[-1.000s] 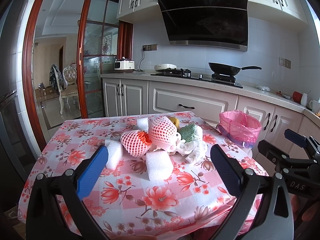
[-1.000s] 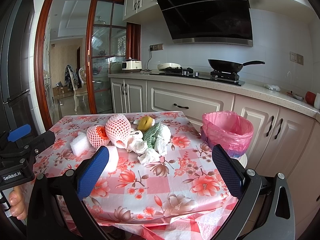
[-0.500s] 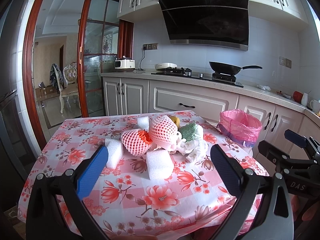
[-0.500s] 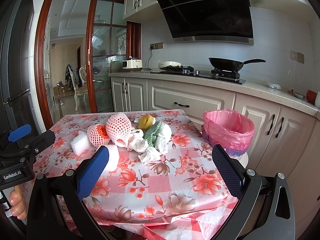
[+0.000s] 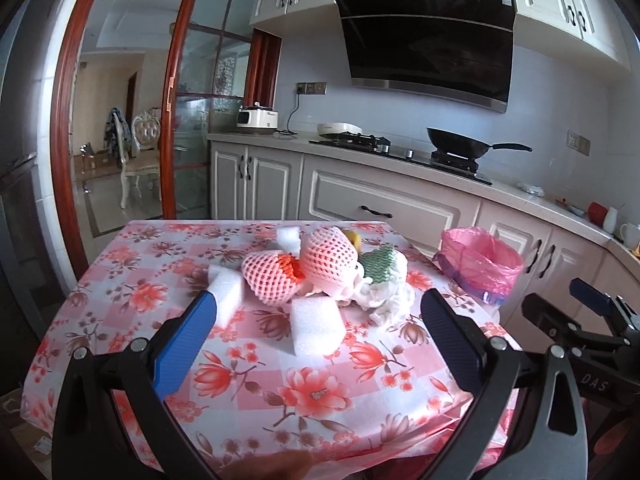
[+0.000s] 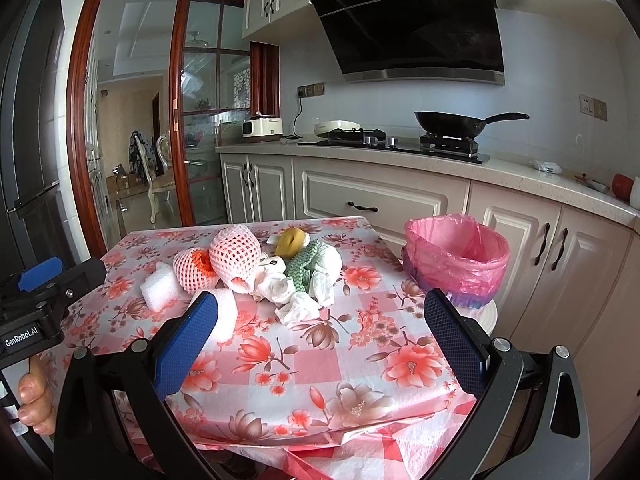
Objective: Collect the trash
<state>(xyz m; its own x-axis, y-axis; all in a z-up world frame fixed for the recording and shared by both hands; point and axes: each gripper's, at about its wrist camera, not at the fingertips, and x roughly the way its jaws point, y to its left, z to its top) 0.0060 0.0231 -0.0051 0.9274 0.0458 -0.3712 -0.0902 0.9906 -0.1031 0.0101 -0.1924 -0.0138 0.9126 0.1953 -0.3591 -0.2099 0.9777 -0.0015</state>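
Trash sits heaped toward the far middle of a small table under a pink-and-white checked floral tablecloth (image 5: pixel 320 392). The heap holds two pink foam-mesh fruit sleeves (image 5: pixel 316 258), a yellow fruit (image 6: pixel 291 241) at the far side, a green-and-white zigzag cloth (image 6: pixel 304 270) and crumpled white tissues (image 6: pixel 298 306) on the right. Three white foam blocks lie around it: one on the near side (image 5: pixel 316 330), one at the left (image 5: pixel 226 294) and one at the far side (image 5: pixel 289 237).

Off the table's right edge stands a small bin lined with a pink plastic bag (image 6: pixel 456 256), its mouth open.

The left gripper (image 5: pixel 316 344), with blue-padded fingers, hovers above the near part of the table with its jaws wide apart and nothing between them; the near foam block lies just beyond them. The right gripper (image 6: pixel 320 344) hangs likewise at the near right, jaws spread and empty, well short of the heap. A hand (image 6: pixel 34 396) grips the left tool's handle at the left edge of the right wrist view.
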